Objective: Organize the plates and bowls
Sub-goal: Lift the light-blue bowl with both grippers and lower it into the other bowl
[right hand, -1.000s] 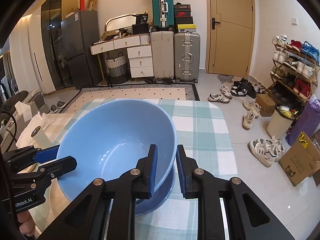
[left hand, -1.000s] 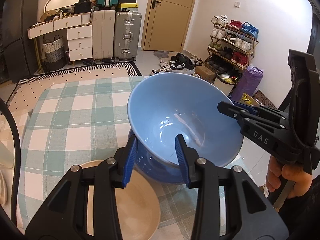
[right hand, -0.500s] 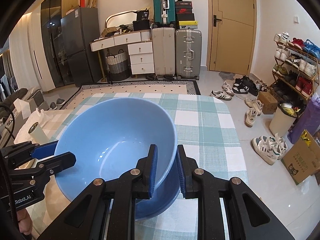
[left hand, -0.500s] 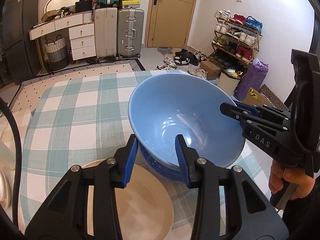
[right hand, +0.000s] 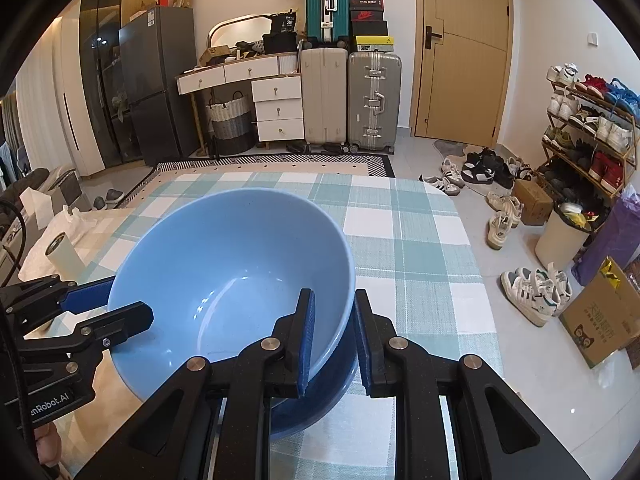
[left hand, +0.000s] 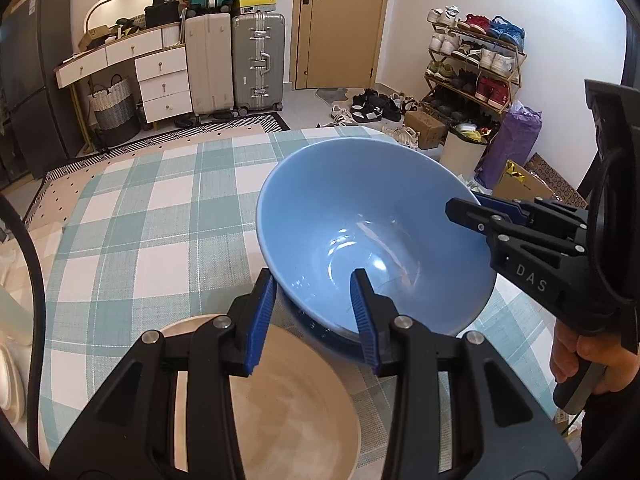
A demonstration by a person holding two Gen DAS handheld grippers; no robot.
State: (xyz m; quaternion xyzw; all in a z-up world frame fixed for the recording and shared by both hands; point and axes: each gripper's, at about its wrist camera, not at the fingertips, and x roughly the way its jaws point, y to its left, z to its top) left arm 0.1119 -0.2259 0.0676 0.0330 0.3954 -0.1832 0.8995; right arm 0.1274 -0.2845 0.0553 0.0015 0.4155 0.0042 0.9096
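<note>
A light blue bowl (left hand: 372, 216) (right hand: 224, 264) hangs tilted just over a darker blue bowl (left hand: 320, 334) (right hand: 320, 400) on the checked tablecloth (left hand: 140, 220). I cannot tell whether the two bowls touch. My left gripper (left hand: 314, 292) is shut on the near rim, one finger inside and one outside. My right gripper (right hand: 333, 300) is shut on the opposite rim in the same way. Each gripper also shows in the other's view: the right gripper (left hand: 464, 208) and the left gripper (right hand: 120, 300). A beige plate (left hand: 288, 400) lies beside the dark bowl, under my left gripper.
White dishes (left hand: 8, 380) sit at the table's left edge. A white roll (right hand: 62, 254) and crumpled plastic lie left of the bowls. The table's right edge (right hand: 468, 248) drops to a floor with shoes and boxes.
Both grippers have come down together with the light blue bowl, which now sits lower over the dark blue bowl. The grips have not changed.
</note>
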